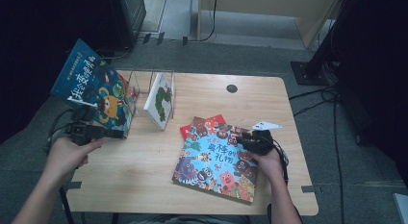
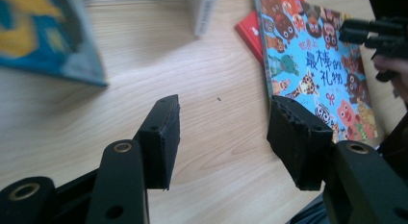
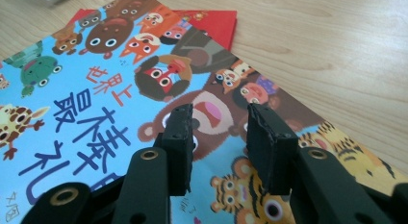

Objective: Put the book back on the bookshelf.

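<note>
A big blue picture book with cartoon animals (image 1: 216, 159) lies flat on the wooden table (image 1: 144, 161), partly covering a red book (image 1: 204, 123). My right gripper (image 1: 240, 139) hovers over this book's right half; in the right gripper view its jaws (image 3: 219, 137) stand open just above the cover (image 3: 86, 89), holding nothing. My left gripper (image 1: 119, 133) is at the table's left, open over bare wood (image 2: 223, 118). Beside it a dark blue book (image 1: 94, 87) leans tilted against a wire rack (image 1: 144, 82). A white book (image 1: 161, 100) stands in that rack.
A small round dark spot (image 1: 232, 88) marks the table's far side. Cables and a black stand base (image 1: 308, 70) lie on the floor to the right. Bare wood stretches between the rack and the flat books (image 2: 216, 65).
</note>
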